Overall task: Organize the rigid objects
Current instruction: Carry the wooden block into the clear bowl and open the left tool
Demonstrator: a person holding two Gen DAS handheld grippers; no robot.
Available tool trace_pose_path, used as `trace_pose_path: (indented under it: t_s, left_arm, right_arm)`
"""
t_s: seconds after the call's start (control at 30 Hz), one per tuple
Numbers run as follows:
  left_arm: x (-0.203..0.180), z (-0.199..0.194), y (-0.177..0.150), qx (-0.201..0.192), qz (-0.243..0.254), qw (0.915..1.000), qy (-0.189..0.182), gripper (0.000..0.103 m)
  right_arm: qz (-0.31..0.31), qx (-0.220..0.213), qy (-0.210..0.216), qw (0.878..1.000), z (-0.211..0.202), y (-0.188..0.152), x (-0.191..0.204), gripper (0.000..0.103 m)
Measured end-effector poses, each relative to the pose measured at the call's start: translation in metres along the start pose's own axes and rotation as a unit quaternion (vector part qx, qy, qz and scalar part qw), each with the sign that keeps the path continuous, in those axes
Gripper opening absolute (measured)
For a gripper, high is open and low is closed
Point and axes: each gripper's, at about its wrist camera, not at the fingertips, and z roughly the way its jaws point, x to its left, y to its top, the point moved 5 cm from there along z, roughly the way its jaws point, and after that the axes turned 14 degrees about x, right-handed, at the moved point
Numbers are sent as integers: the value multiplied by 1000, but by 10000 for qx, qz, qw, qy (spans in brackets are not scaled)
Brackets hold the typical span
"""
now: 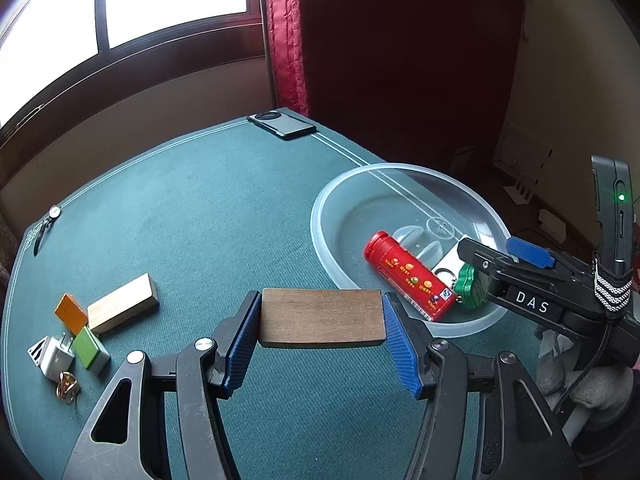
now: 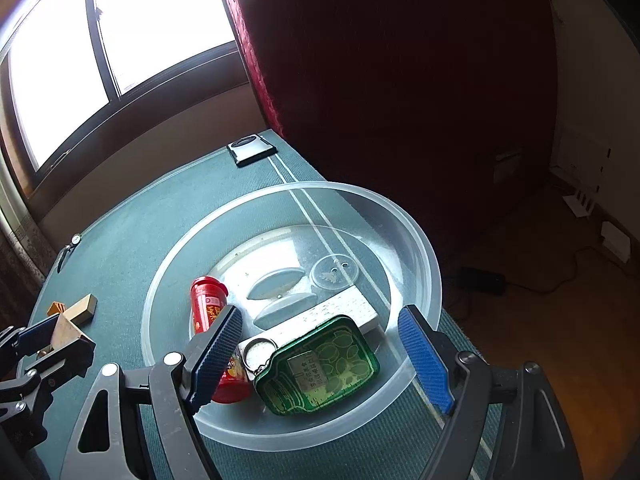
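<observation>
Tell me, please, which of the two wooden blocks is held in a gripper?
The darker wooden block, clamped between the left gripper's blue fingers above the table. The paler wooden block lies free on the green mat beside the small orange block.

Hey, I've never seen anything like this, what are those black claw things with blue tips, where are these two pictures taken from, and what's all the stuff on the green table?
They are hand-held grippers, one in each of a person's hands; no robot arm is involved. Each carries a camera looking forward along its two blue-padded fingers, so one picture comes from each gripper.

The left gripper is clamped on a dark wooden block. The right gripper is open, hovering over a clear plastic bowl.

Inside the bowl lie a red bottle, a green tin and a white flat piece.

On the green table sit a lighter wooden block, an orange block, a green block, a white plug and, at the far edge, a phone.
</observation>
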Motion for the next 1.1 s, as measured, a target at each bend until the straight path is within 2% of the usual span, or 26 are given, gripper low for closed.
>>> trace_pose_path:
  t_s: [0.5, 1.1]
  left_arm:
    - [-25, 39, 44, 130, 199, 9993, -297, 61]
    - [-38, 62, 60, 237, 241, 9984, -453, 61]
  right_arm:
    - [275, -140, -22, 9995, -6, 8, -17, 84]
    - [448, -53, -71, 9990, -1, 10, -31, 84]
